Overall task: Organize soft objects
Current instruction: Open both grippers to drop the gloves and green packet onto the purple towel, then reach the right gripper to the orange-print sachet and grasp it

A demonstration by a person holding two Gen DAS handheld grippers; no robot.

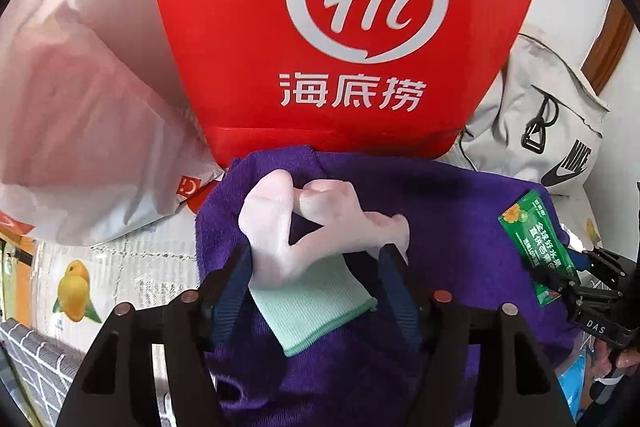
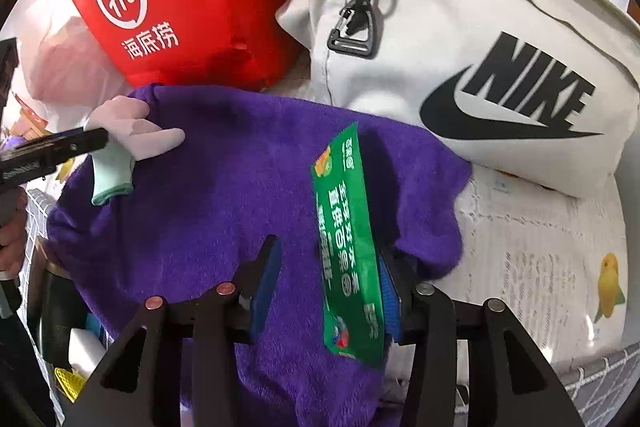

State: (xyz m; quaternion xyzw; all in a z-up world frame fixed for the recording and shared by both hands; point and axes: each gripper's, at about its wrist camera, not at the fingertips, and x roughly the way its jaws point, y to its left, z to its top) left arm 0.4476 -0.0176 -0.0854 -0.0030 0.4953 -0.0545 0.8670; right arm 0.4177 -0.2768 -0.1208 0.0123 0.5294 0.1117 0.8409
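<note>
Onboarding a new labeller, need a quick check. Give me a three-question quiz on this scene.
1. True or false: the glove lies on the purple towel.
2. What stands beside the red Haidilao bag? A) Nike backpack B) bucket C) shoebox
3. Fill in: the green sachet lies between the fingers of the ___ one.
Key: 1 true; 2 A; 3 right hand-held gripper.
</note>
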